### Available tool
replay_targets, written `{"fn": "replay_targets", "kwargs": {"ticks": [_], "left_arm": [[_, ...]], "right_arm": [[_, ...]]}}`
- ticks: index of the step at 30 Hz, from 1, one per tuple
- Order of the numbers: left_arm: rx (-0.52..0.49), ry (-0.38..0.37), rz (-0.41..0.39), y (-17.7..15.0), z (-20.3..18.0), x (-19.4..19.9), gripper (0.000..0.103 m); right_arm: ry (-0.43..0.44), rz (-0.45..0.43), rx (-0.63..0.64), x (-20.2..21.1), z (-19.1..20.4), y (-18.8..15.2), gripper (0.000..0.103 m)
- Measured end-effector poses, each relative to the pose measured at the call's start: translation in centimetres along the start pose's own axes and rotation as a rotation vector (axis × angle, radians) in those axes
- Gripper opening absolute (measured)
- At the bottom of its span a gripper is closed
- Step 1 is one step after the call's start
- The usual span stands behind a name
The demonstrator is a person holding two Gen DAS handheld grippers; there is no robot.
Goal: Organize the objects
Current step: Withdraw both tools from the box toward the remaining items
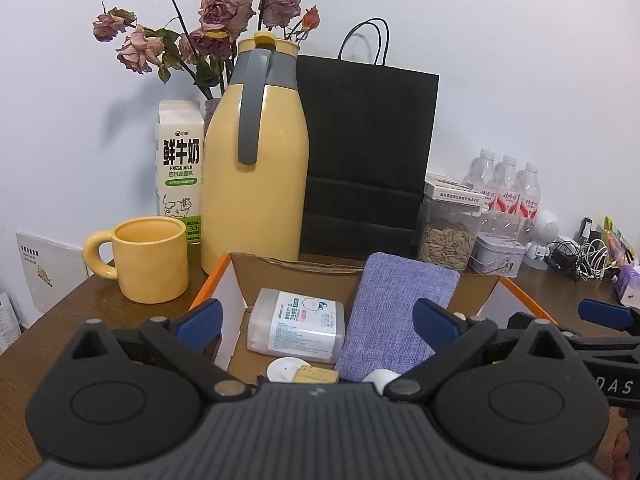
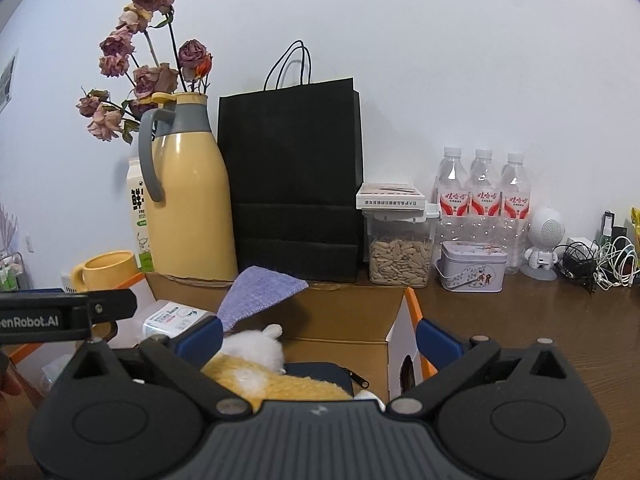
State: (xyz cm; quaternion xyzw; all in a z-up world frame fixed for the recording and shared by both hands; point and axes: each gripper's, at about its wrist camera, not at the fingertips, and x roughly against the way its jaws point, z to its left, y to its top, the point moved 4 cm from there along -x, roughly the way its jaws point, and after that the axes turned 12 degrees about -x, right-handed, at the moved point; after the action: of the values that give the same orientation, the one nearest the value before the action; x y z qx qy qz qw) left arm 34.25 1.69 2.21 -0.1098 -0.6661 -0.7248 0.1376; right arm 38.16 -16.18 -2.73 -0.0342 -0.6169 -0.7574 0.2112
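- An open cardboard box [image 1: 516,286] with orange edges stands on a brown table [image 1: 80,312], the landmark for everything here.
- Inside the box lie a pack of wipes [image 1: 296,326] and, just beside it on its right, a purple cloth pouch [image 1: 396,312] leaning on the back wall.
- A yellow and white plush toy [image 2: 256,368] lies in the box's near part, on a dark zipped case [image 2: 340,374].
- The left tool [image 1: 316,318] hangs over the box with its blue-padded jaws spread wide, gripping nothing.
- The right tool [image 2: 318,338] is likewise wide open, the toy between its jaws but not pinched.
- Behind the box stand a yellow jug [image 1: 256,168], a black paper bag [image 1: 364,152] and a milk carton [image 1: 178,172]; a yellow mug [image 1: 146,258] sits left of the box.
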Motion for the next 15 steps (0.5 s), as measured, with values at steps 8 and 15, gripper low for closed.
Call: {"fn": "replay_targets", "kwargs": {"ticks": [8,15], "left_arm": [[0.009,-0.001,-0.04,0.5,0.4,1.8,0.103],[0.01,0.007,-0.063,-0.2,1.1,4.1,0.103]], "right_arm": [[0.011,-0.034,-0.002,2.1,-0.2,0.5,0.103],[0.015,-0.06,0.009,5.0,-1.0,0.0,0.103]]}}
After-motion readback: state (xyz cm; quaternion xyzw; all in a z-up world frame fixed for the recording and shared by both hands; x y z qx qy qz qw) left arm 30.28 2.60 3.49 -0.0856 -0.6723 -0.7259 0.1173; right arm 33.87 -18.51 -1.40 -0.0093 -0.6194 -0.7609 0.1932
